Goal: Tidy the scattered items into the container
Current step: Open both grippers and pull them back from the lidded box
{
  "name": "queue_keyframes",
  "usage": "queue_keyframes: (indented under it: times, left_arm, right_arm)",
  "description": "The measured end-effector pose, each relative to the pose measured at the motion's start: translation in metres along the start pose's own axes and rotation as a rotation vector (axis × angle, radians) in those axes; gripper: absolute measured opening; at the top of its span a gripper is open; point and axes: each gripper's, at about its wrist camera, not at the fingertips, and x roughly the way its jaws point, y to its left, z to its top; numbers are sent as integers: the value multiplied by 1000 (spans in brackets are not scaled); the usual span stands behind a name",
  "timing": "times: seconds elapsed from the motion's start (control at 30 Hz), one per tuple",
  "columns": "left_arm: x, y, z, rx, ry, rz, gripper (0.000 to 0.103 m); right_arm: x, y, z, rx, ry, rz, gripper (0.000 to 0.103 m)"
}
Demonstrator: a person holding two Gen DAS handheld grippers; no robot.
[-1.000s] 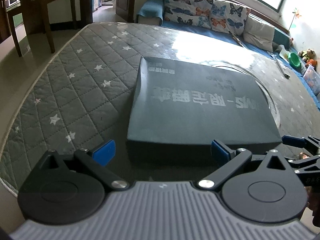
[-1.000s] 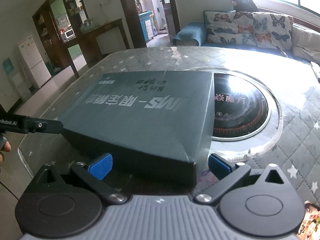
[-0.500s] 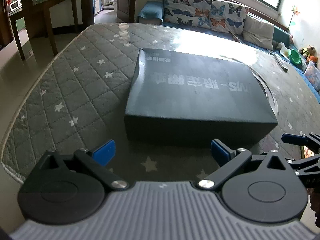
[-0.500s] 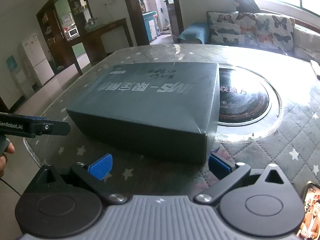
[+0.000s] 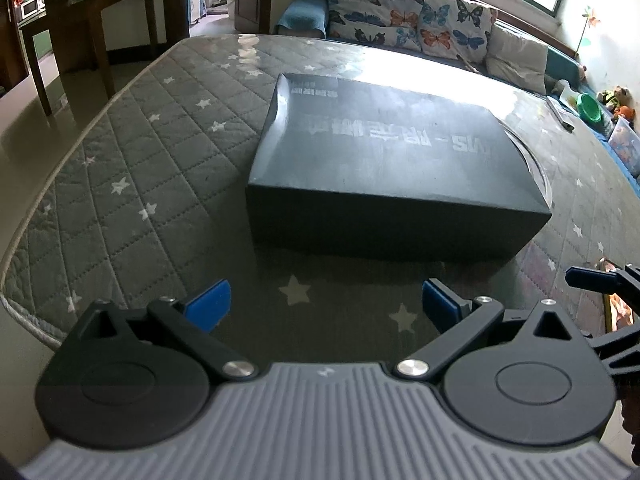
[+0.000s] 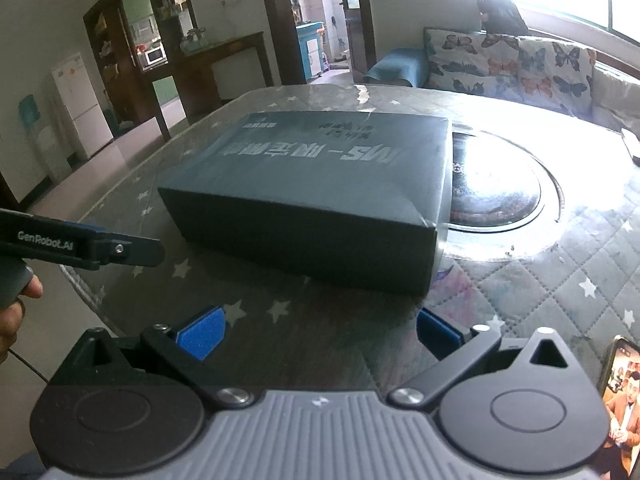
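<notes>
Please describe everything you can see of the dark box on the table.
The dark box is a wide, flat, dark grey carton, seemingly matte cardboard, with pale lettering printed across its lid. It is closed and lies flat on the glass-topped quilted table, its far right corner overlapping the round inset. Both pairs of tongs are open and clear of it; nothing rests on it.

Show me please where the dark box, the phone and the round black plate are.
dark box [image 5: 384, 152]: left wrist view, middle of its top.
phone [image 6: 620, 396]: right wrist view, lit screen.
round black plate [image 6: 496, 188]: right wrist view, its glossy surface beside the box.
</notes>
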Motion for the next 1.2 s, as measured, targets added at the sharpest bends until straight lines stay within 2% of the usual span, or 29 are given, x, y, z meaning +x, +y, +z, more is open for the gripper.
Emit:
queue_keyframes:
  times: [0.4,0.8,1.2]
  left_arm:
    - [1,-2,-12,25,1,12,101]
    - [10,2,-12,23,21,31,101]
    - [14,60,5,-138,-15,110,101]
  right_arm:
    - [-6,9,-16,10,7,-19,103]
    - [-4,3,-17,21,31,-28,103]
    - [9,-32,-13,84,50,-85,103]
